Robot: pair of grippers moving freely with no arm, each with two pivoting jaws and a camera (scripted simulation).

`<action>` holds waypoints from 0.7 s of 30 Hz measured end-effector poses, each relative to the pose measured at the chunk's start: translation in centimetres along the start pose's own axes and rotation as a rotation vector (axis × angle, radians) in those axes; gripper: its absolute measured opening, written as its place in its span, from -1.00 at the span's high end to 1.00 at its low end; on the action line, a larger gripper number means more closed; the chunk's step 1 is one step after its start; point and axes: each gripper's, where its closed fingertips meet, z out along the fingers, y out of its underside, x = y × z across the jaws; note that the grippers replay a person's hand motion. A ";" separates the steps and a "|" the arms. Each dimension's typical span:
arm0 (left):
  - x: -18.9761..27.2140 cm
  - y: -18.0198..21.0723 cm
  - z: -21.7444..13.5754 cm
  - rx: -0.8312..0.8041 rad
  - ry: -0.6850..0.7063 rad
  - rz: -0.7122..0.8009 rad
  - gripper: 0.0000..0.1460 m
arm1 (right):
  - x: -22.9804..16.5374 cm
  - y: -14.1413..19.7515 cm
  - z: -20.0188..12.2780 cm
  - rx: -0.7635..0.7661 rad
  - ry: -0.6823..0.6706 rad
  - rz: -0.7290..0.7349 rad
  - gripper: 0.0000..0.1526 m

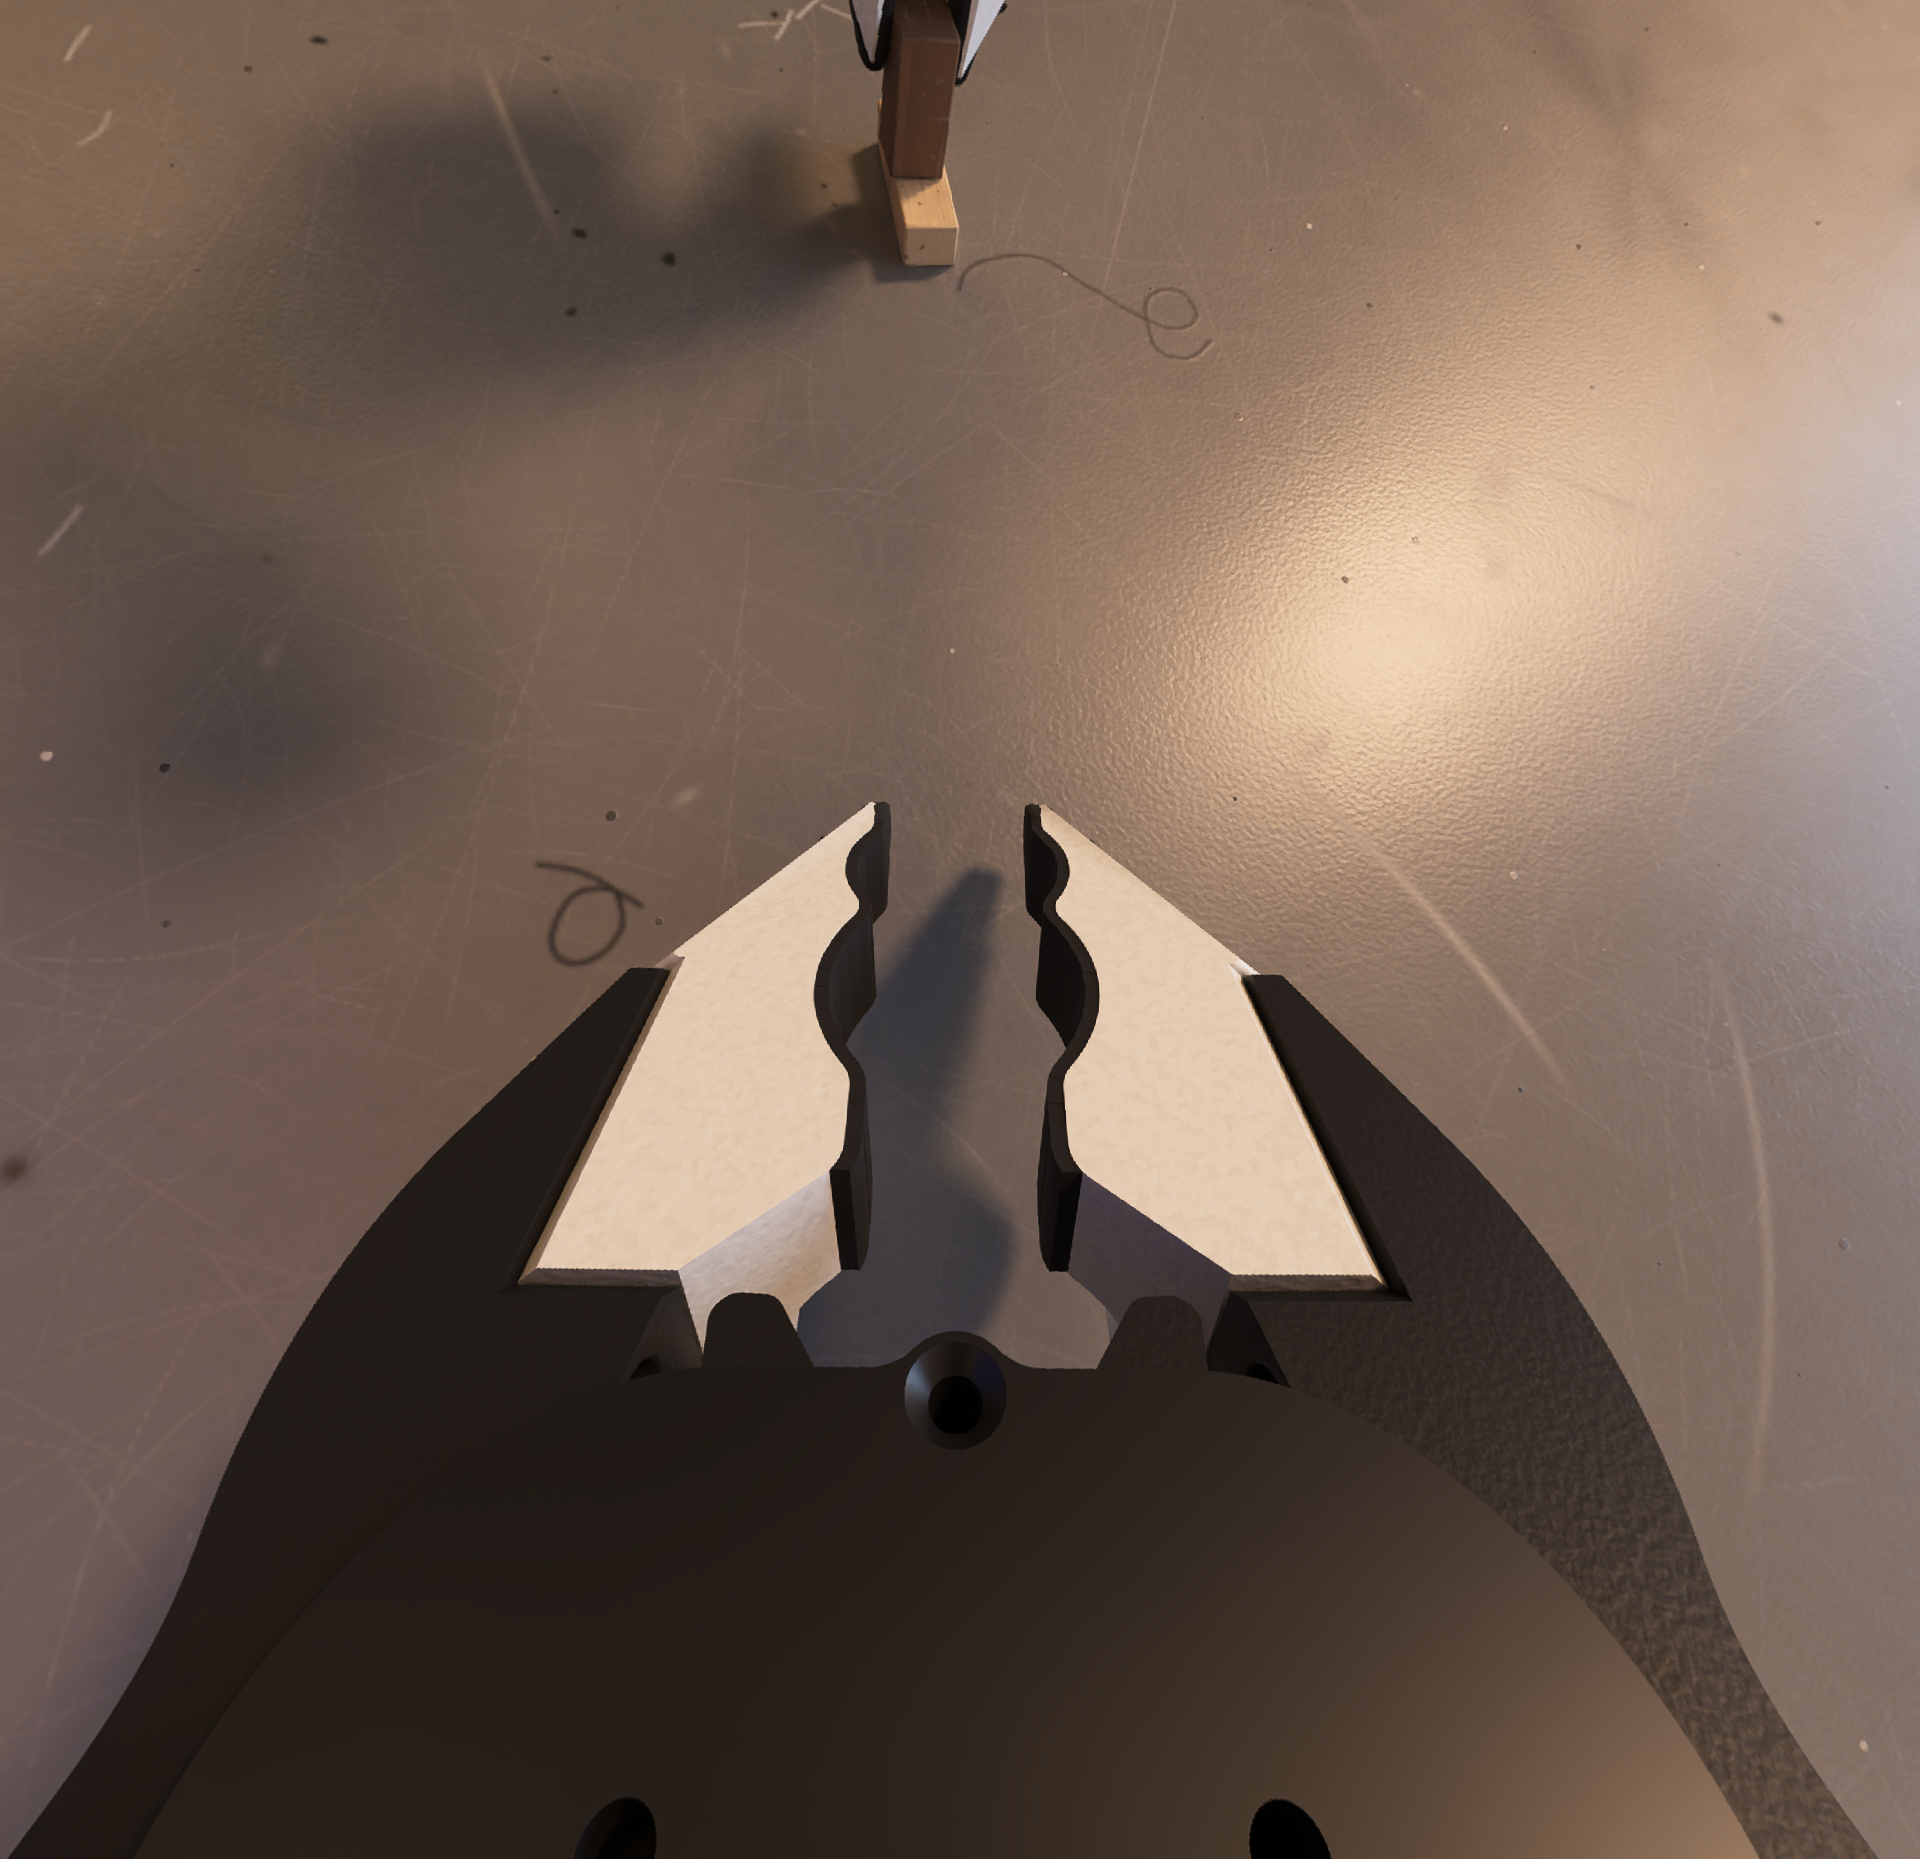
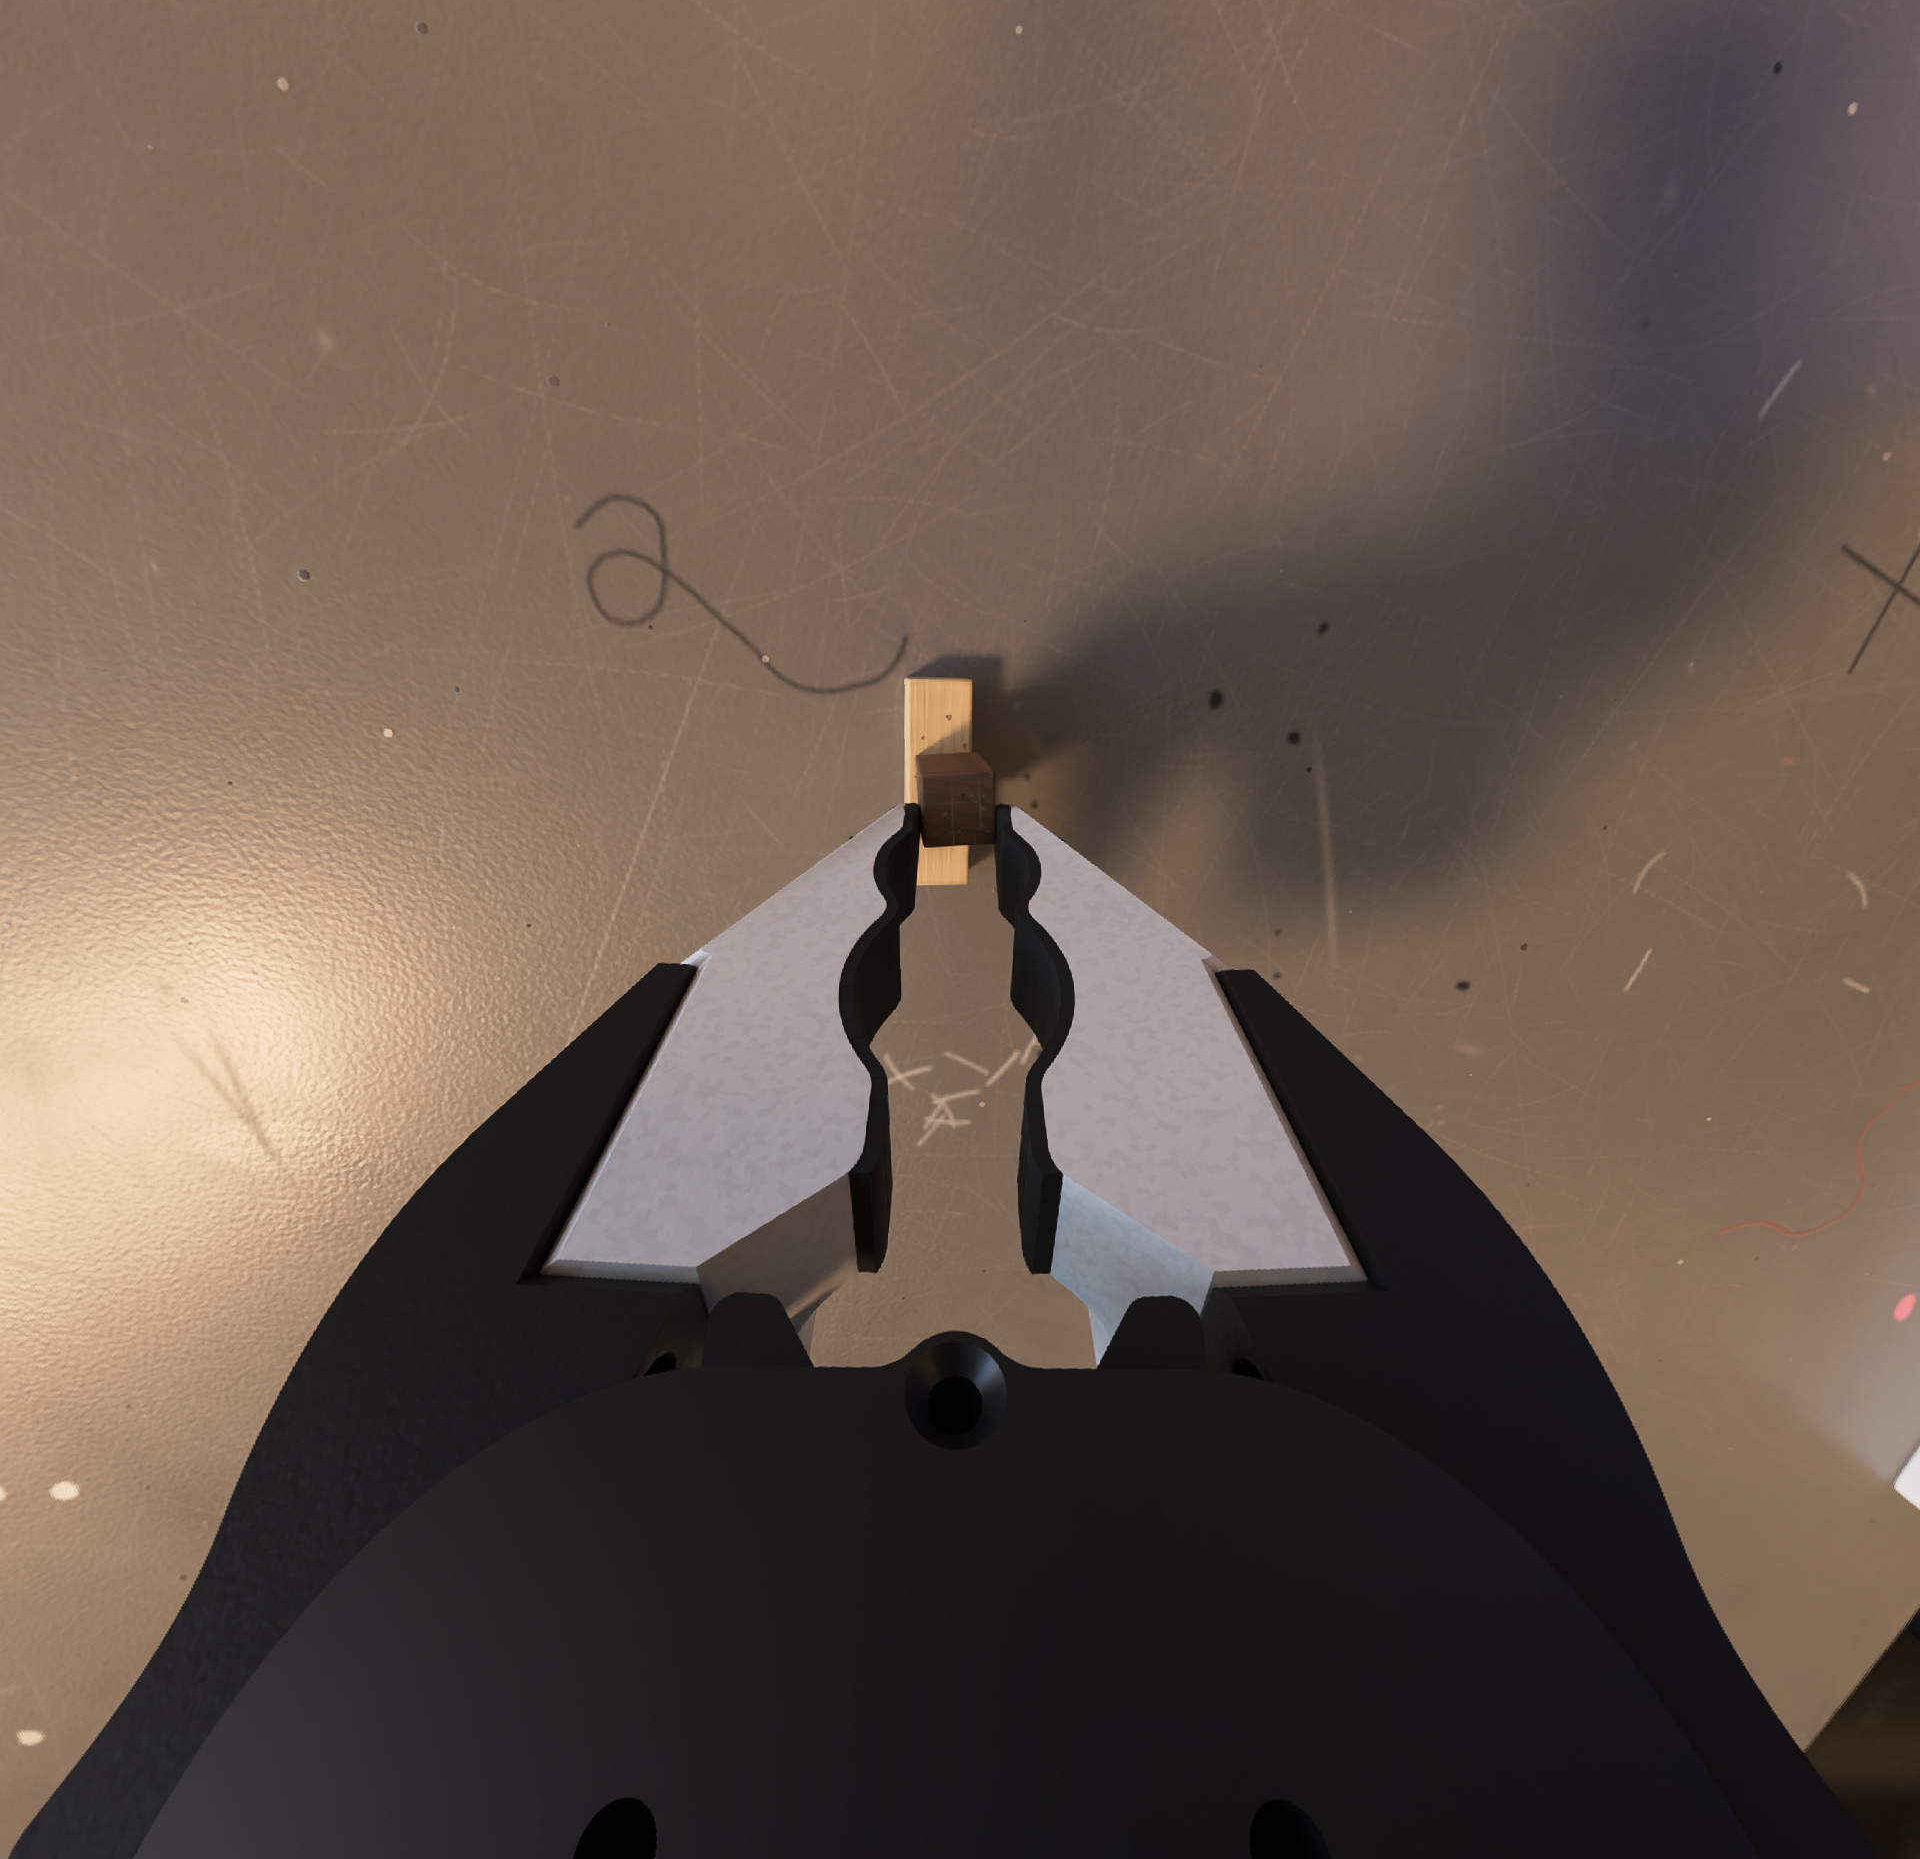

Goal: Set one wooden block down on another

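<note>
A pale, oblong block of light wood (image 2: 940, 729) lies flat on the scratched, grey-brown tabletop (image 2: 416, 303), and everything else is placed from it. On top of this pale block stands a darker, reddish-brown wooden block (image 2: 954, 810), upright on its end; its base touches the pale block's upper face toward one end, leaving the rest of that face bare.

The right gripper (image 2: 954, 822), black-bodied with whitish fingers, reaches down over the pale block with its two tips on either side of the dark block. In the left wrist view the same gripper (image 1: 920, 53) comes down from above, its fingertips flanking the dark block's upper part (image 1: 920, 74) (the fingers look pressed to the block's sides, so it appears clamped on it).

The left gripper (image 1: 956, 822) hovers over bare tabletop well apart from the pale block (image 1: 925, 214), which sits far ahead of it. Its jaws stand apart with nothing between them. A thin, looping dark scribble (image 1: 1132, 303) marks the tabletop just beside the pale block.
</note>
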 end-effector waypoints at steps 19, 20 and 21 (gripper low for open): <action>0.8 -0.7 -0.9 0.074 0.094 -0.016 0.52 | 14.2 5.4 -15.0 0.341 0.563 0.279 0.73; 0.8 -0.8 -1.0 0.088 0.110 -0.025 0.51 | 15.3 6.2 -15.7 0.346 0.601 0.292 0.73; 0.9 -0.9 -1.2 0.102 0.128 -0.030 0.50 | 16.2 7.0 -16.2 0.352 0.627 0.297 0.73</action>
